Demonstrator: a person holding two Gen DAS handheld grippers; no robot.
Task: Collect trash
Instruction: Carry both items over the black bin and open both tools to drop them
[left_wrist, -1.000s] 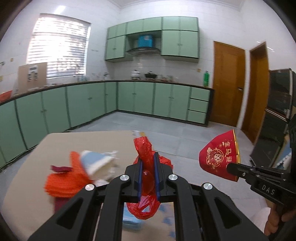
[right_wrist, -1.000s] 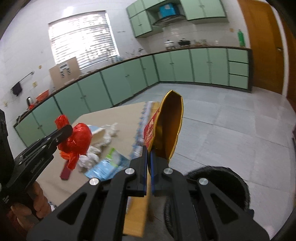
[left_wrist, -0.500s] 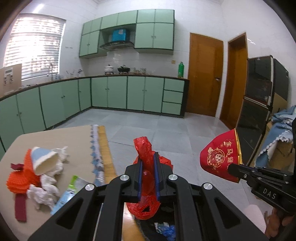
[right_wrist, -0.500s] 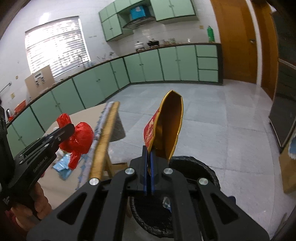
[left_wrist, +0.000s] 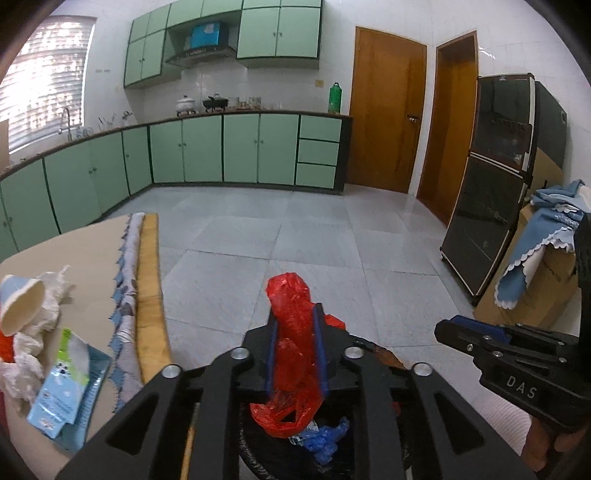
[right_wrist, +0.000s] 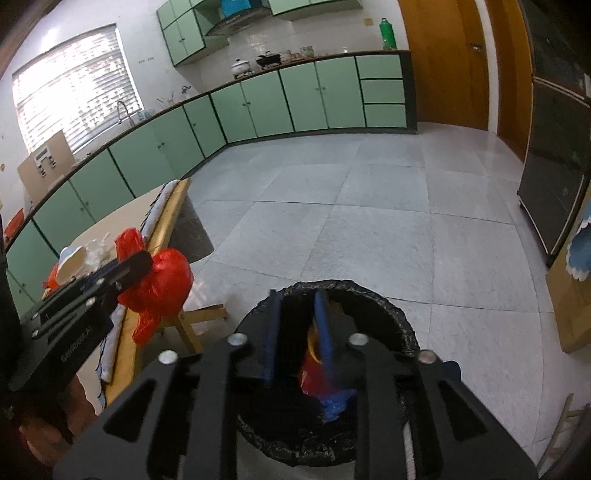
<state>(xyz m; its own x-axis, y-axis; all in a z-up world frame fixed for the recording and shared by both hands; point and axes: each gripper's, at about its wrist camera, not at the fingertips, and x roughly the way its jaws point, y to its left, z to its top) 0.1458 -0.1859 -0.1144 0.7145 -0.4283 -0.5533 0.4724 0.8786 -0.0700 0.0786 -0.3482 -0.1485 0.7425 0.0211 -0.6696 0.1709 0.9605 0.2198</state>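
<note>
Table (left_wrist: 85, 258) at 9 o'clock holds leftovers: paper cup (left_wrist: 20, 306), crumpled tissue (left_wrist: 22, 354), blue wrapper (left_wrist: 62, 391). All light, soft; pinch any loose fold. Left gripper (left_wrist: 295, 350) jaws have just been opening, red plastic bag (left_wrist: 291, 365) between its fingers, hanging limp and slick over the bin (right_wrist: 388, 310) at 6 o'clock. Right gripper (right_wrist: 299, 332) jaws also just opened, nothing between them; red-gold packet (right_wrist: 314, 365) is falling into the bin beside blue plastic (right_wrist: 336, 402).
</note>
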